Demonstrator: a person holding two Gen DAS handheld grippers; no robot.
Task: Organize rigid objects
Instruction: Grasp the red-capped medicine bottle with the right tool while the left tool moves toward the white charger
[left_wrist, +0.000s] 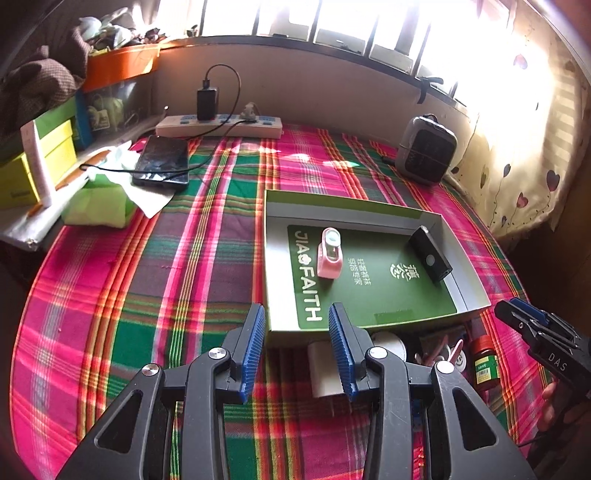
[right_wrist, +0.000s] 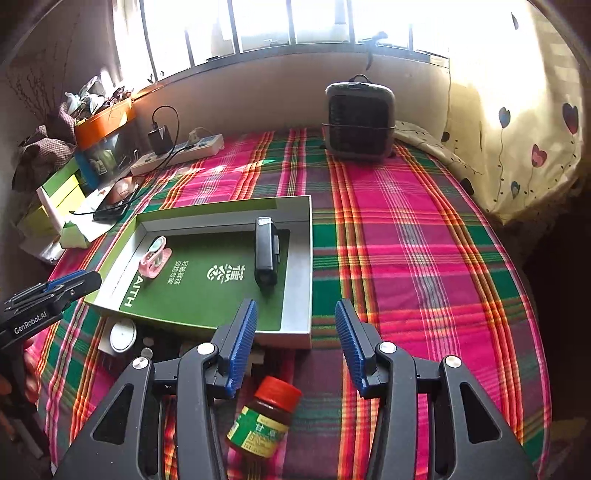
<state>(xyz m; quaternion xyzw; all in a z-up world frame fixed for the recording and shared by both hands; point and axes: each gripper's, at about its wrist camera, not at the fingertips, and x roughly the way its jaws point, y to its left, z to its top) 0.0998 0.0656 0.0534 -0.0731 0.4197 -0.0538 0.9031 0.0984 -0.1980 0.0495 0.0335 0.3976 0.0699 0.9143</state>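
Note:
A shallow green box (left_wrist: 463, 258) (right_wrist: 309, 258) lies open on the plaid cloth. Inside it are a pink holder (left_wrist: 328, 258) (right_wrist: 155, 256) and a black device (left_wrist: 430, 258) (right_wrist: 266, 254). At its near edge lie a white round item (left_wrist: 388, 343) (right_wrist: 123, 334), a white block (left_wrist: 323, 373) and a red-capped bottle (left_wrist: 484, 363) (right_wrist: 266, 417). My left gripper (left_wrist: 296, 310) (right_wrist: 79, 282) hangs open over the box's near left corner, gripping nothing. My right gripper (right_wrist: 295, 306) (left_wrist: 517, 314) is open above the near right corner, with the bottle lying on the cloth under it, untouched.
At the back stand a power strip (left_wrist: 218, 125) with a charger plugged in, a phone (left_wrist: 162, 160) on a cable and a grey heater (left_wrist: 426, 149) (right_wrist: 358, 118). Tissue packs and stacked boxes (left_wrist: 37, 166) crowd the left side. A curtain (right_wrist: 517, 147) hangs at the right.

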